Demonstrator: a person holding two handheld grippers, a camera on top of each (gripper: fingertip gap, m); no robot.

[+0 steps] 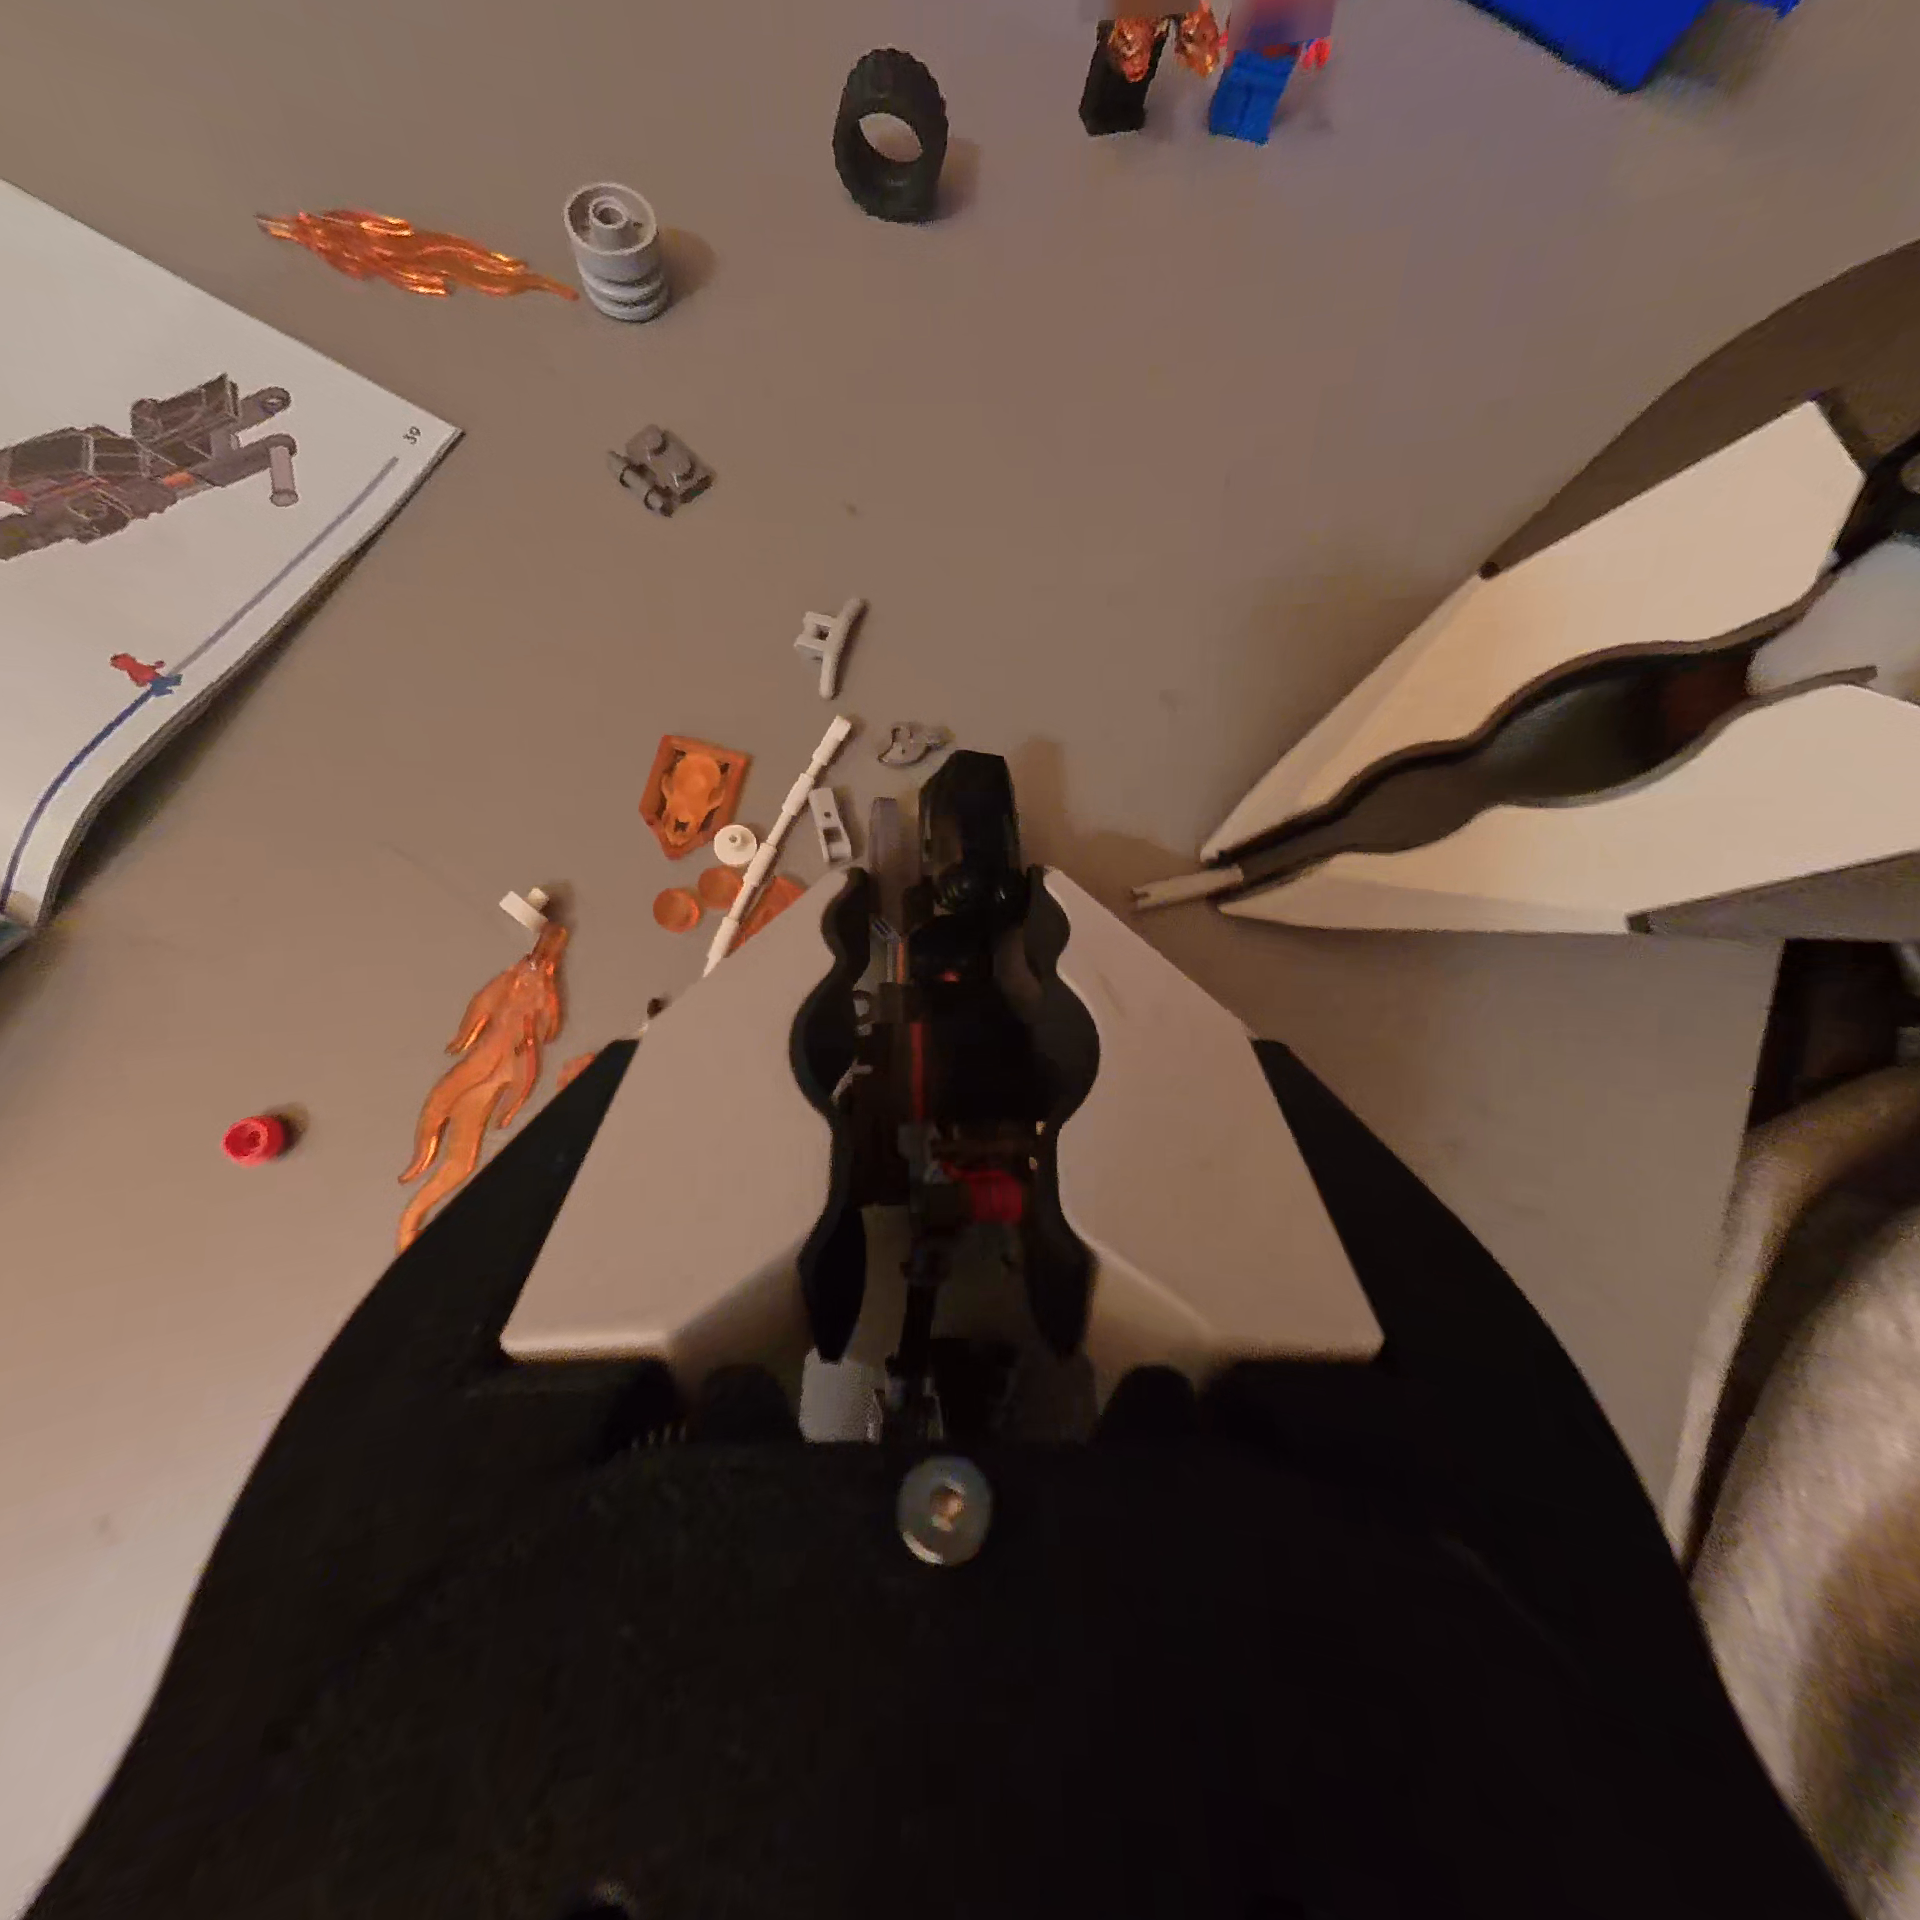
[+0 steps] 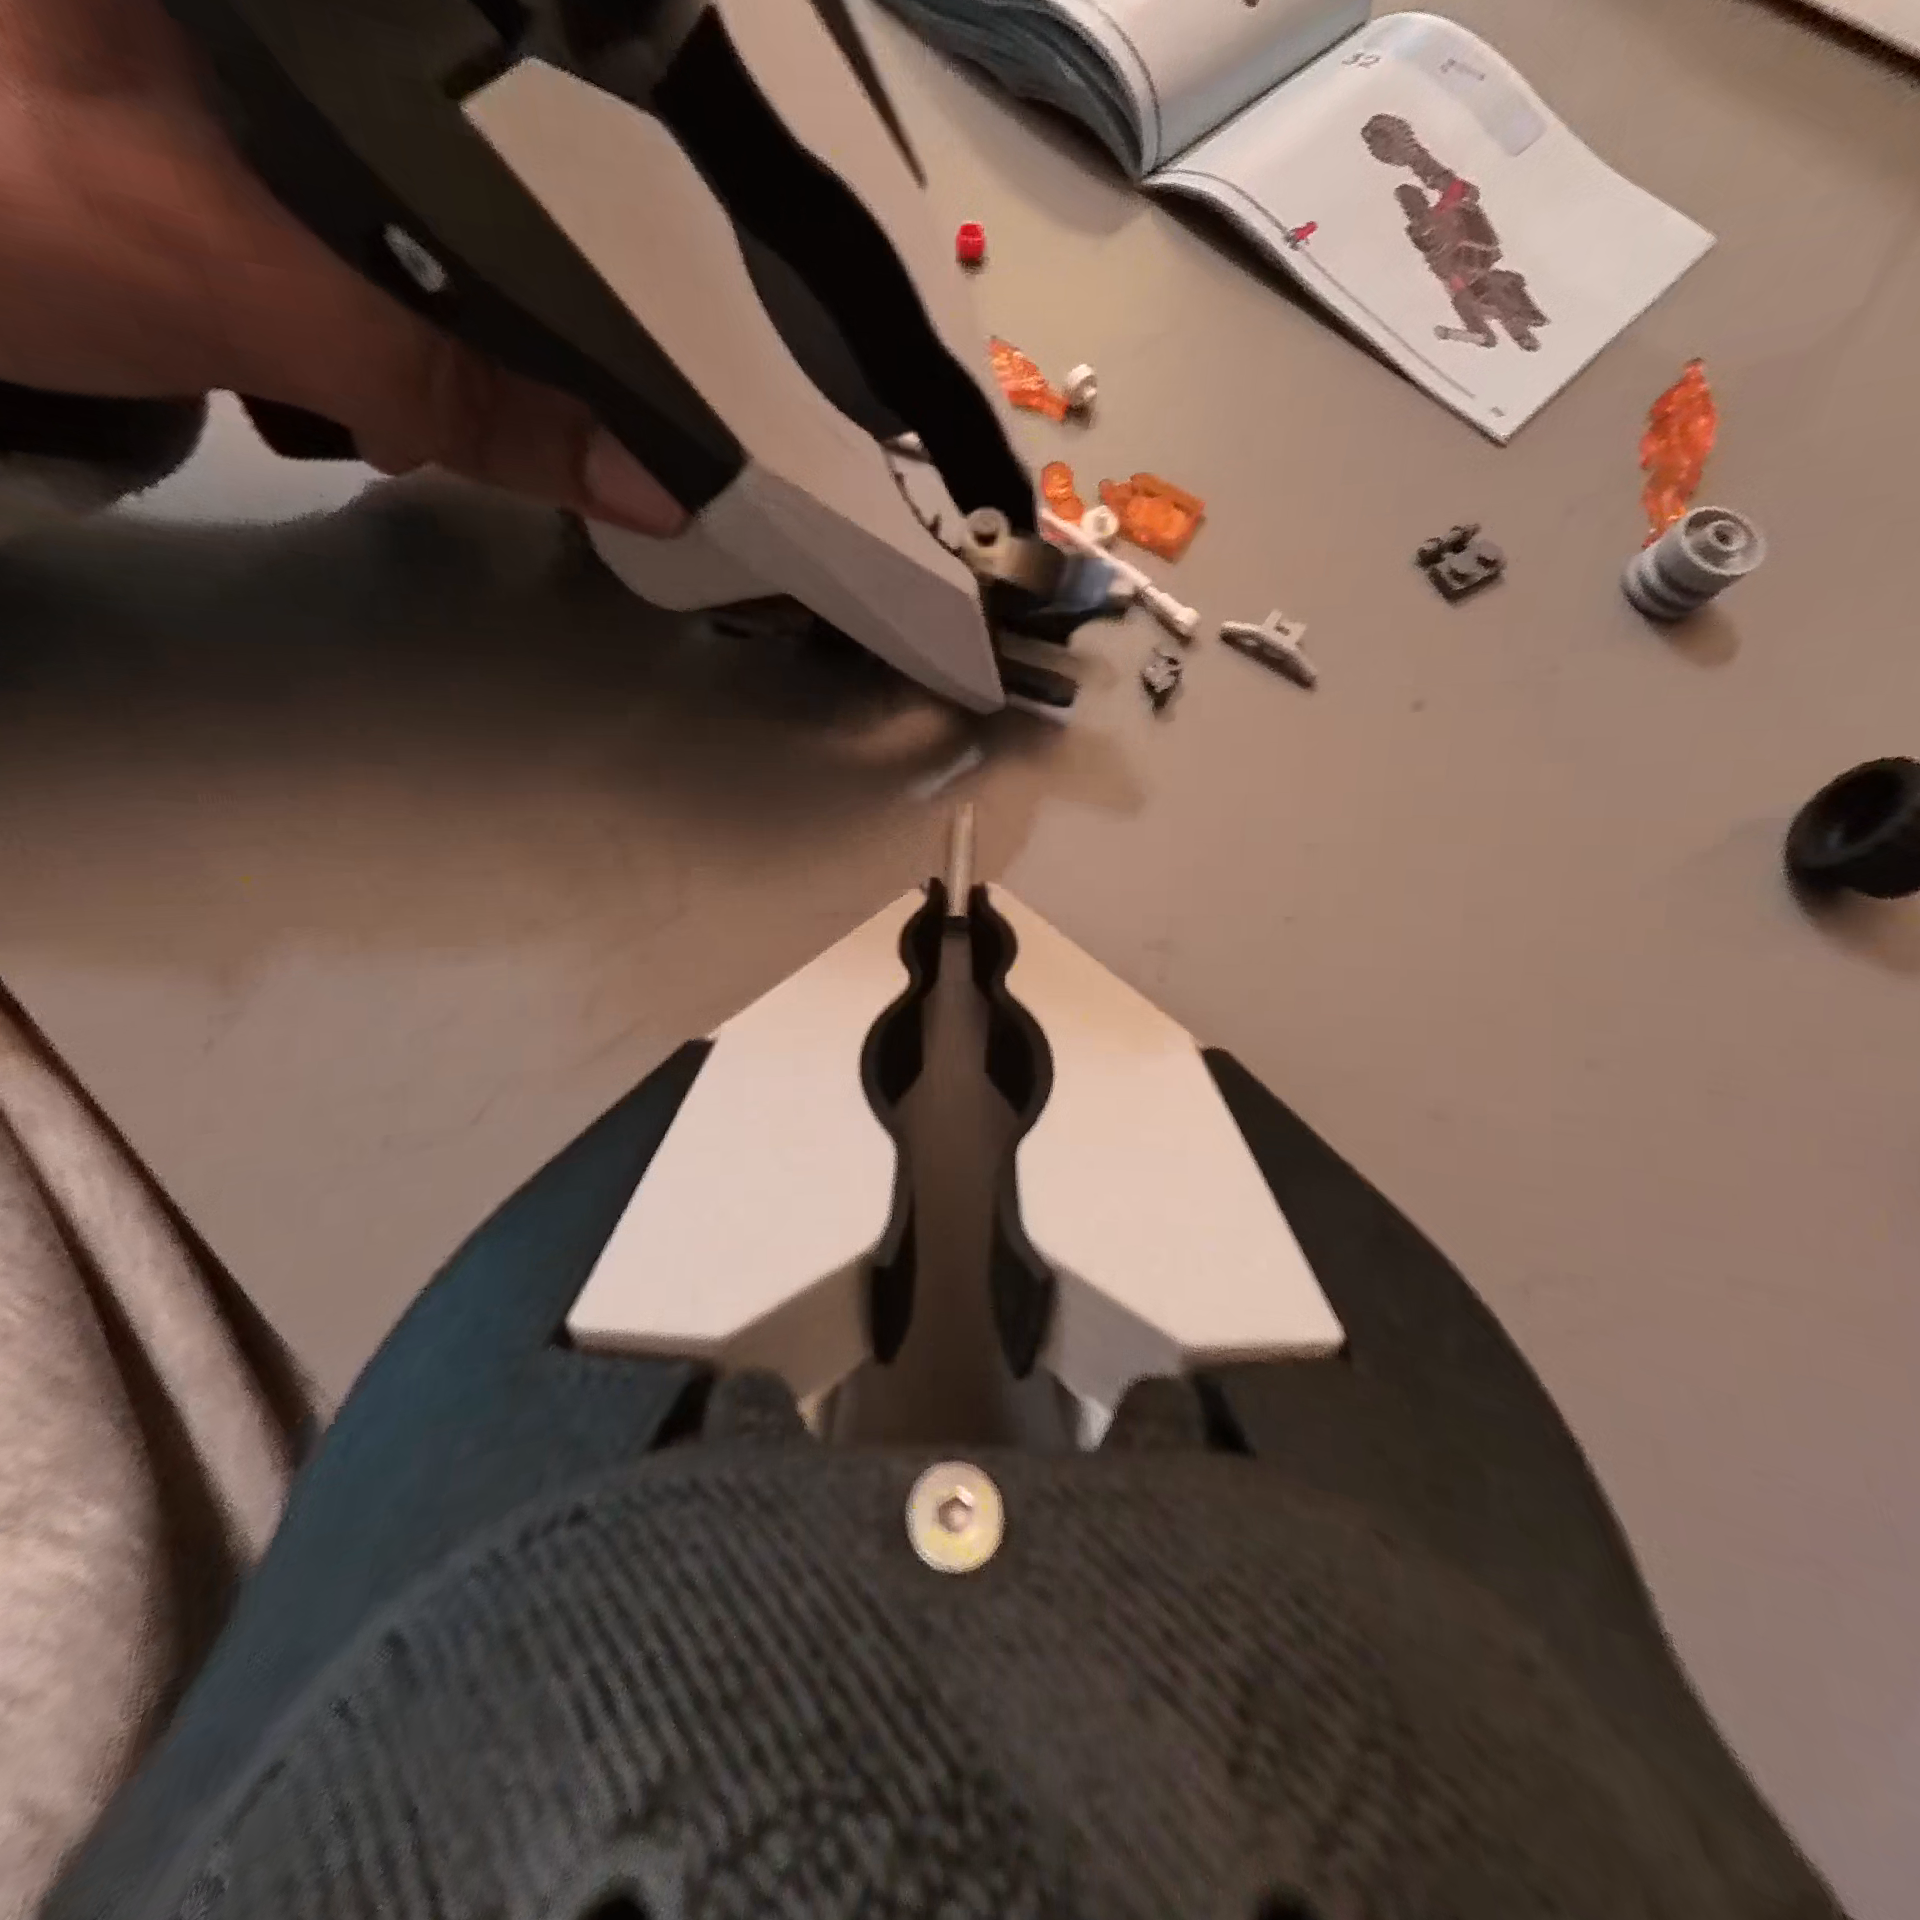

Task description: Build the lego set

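Note:
My left gripper (image 1: 945, 883) is shut on a black lego assembly (image 1: 971, 831) with red and grey parts. The assembly runs back between the fingers and sticks out past the tips, low over the grey table (image 1: 1039, 468). The right wrist view shows the same gripper (image 2: 997, 675) in a person's hand, with the assembly (image 2: 1023, 603) at its tips by the table. My right gripper (image 2: 958, 891) is shut on a thin grey pin (image 2: 962, 847) that pokes forward from its tips. In the left wrist view it (image 1: 1216, 883) is at the right, with the pin (image 1: 1179, 888) pointing at the assembly.
An open instruction booklet (image 1: 156, 582) lies at the left. Loose parts lie ahead: an orange shield (image 1: 691, 795), a white bar (image 1: 790, 821), orange flames (image 1: 499, 1049), a red stud (image 1: 255, 1138), a grey wheel hub (image 1: 618, 249) and a black tyre (image 1: 889, 135). Two minifigures (image 1: 1122, 73) stand at the far edge. One gripper's finger ends stand about 5 centimeters off the other's.

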